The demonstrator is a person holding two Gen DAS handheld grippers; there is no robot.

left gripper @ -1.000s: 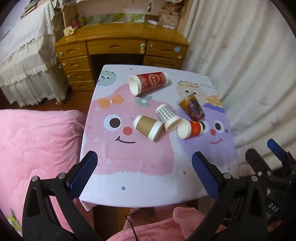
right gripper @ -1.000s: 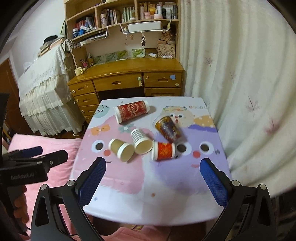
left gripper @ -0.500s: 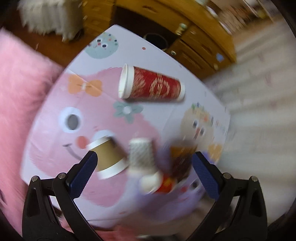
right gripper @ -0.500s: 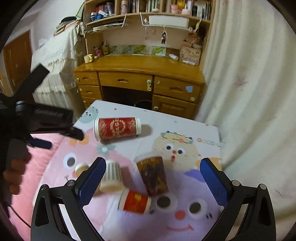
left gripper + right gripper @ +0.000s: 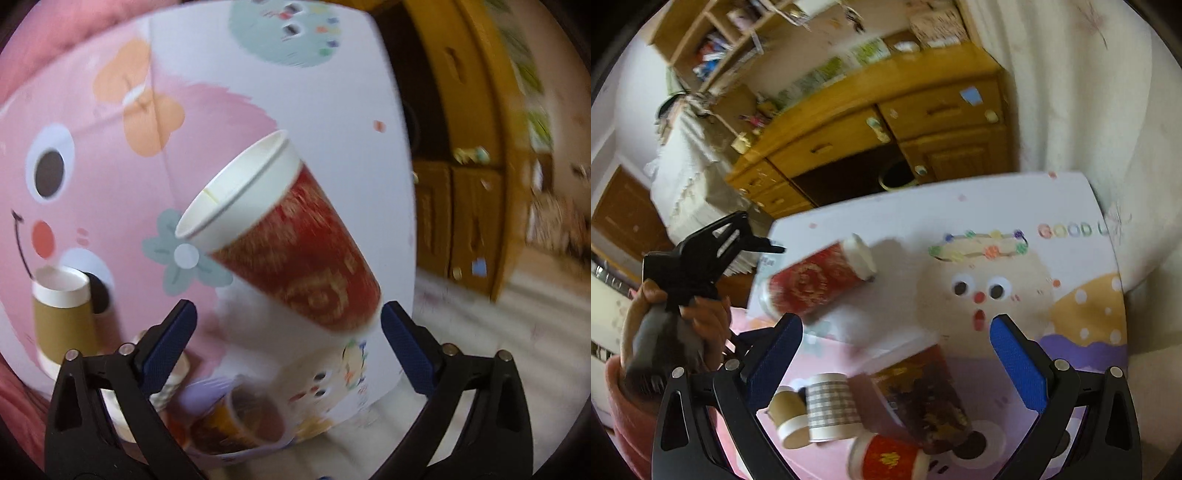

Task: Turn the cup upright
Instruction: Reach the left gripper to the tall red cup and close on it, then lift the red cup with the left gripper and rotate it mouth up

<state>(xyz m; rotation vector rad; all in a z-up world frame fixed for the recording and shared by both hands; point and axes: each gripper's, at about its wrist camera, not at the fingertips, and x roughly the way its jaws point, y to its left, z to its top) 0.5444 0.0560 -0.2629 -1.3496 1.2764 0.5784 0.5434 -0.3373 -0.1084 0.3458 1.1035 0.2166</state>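
Left wrist view: the left hand-held gripper (image 5: 284,326) has come in much closer than a moment ago. It is wide open and holds nothing. The big red cup (image 5: 291,251) lies on its side on the table (image 5: 332,92), right in front of the fingers, with its white open mouth pointing up and to the left. A brown cup (image 5: 61,314) lies on its side off to the left. The picture is blurry, so the gripper looks to be moving fast.

Right wrist view: the right hand-held gripper (image 5: 895,354) is also wide open and empty. It has moved in over the pile of smaller cups, a checked cup (image 5: 831,411) and a dark cup (image 5: 923,398) among them. The red cup lies further back, near the left gripper.

The red cup is not grabbed yet. I think grabbing it comes next.
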